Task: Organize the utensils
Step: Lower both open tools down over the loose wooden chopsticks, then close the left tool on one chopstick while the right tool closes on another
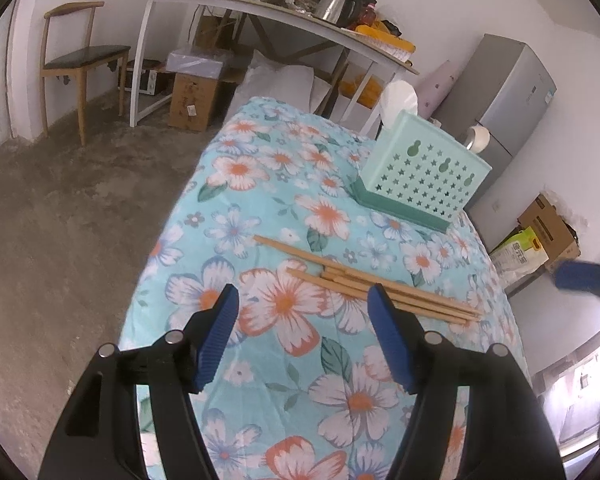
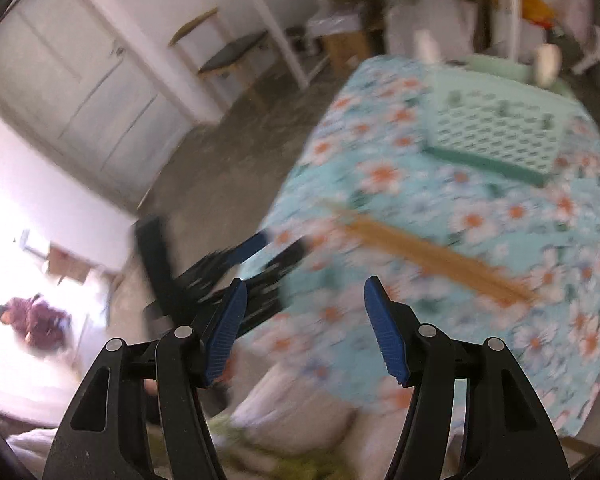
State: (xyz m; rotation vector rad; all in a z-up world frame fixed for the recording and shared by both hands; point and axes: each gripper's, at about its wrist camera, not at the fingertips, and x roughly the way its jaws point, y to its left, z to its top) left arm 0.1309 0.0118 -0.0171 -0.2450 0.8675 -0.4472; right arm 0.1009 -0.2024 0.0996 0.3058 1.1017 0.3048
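Note:
Several wooden chopsticks [image 1: 364, 280] lie in a loose bundle on the floral tablecloth [image 1: 284, 216]. A mint-green perforated utensil holder [image 1: 424, 172] stands behind them with white spoon handles [image 1: 398, 100] sticking out. My left gripper [image 1: 304, 300] is open and empty, just in front of the chopsticks, its right fingertip over their near ends. My right gripper [image 2: 304, 296] is open and empty, off the table's near-left corner; its view is blurred. The chopsticks [image 2: 440, 256] and holder [image 2: 496, 128] show there too. The right gripper's blue finger appears at the left wrist view's right edge [image 1: 588, 276].
The small table has floor to its left [image 1: 60, 220]. A white desk [image 1: 260, 8] with a kettle, a wooden chair [image 1: 80, 60] and boxes stand behind. A grey fridge [image 1: 504, 92] and cardboard boxes [image 1: 548, 232] are at right. The left gripper shows blurred in the right wrist view [image 2: 236, 272].

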